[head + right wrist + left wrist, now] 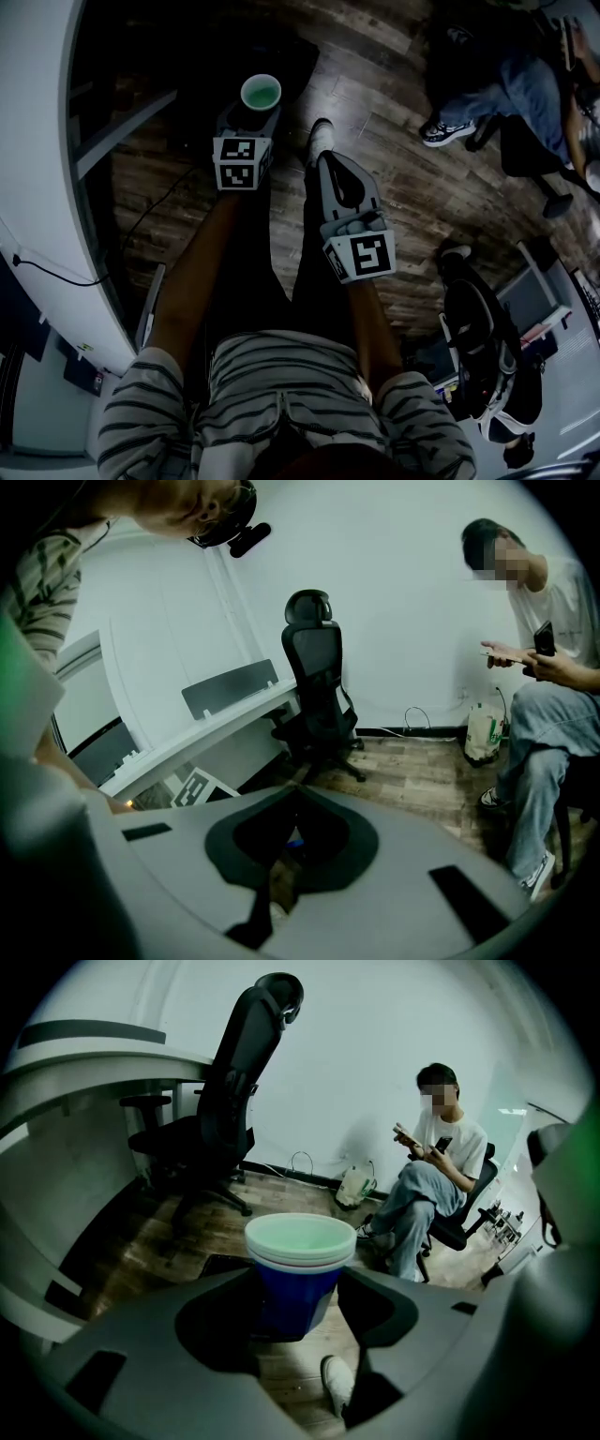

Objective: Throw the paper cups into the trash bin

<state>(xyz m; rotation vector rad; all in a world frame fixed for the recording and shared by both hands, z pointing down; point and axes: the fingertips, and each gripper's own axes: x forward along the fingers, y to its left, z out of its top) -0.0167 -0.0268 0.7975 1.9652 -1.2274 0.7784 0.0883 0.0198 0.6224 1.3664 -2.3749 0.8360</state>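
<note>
We held the stacked paper cups [300, 1241] upright, clamped in our left gripper [296, 1290] for carrying, while our right gripper [293, 794] hung shut and empty.

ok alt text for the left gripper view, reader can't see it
The left gripper holds nested blue paper cups upright between its jaws, above a wood floor. Behind, a black office chair stands by a white desk at left; a seated person looks at a phone at right.
</note>
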